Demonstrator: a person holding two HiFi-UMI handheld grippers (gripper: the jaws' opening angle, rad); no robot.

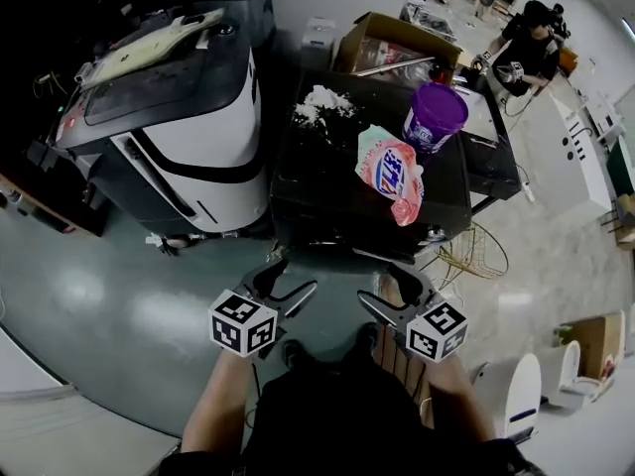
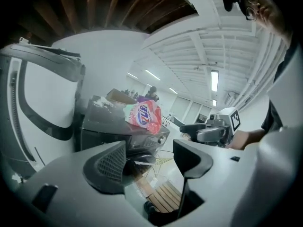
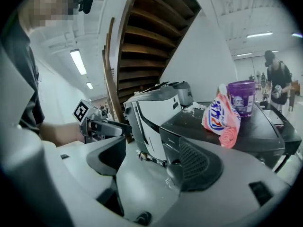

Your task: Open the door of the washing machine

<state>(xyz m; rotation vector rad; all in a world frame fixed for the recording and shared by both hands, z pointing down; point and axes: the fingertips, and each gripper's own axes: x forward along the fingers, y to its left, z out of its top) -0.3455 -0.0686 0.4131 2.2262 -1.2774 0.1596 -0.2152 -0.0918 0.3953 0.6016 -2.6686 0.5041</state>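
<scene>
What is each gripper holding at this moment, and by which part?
Nothing is held. The left gripper and the right gripper both have their jaws apart, with no object between them.

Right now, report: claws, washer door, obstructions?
Left claw open, empty. Right claw open, empty. Both short of the dark washing machine, door untouched. Detergent bag, purple tub, spilled powder on its top.

White machine [image 2: 52, 98] cut off at left edge; distant person [image 1: 526, 53] too small.
</scene>
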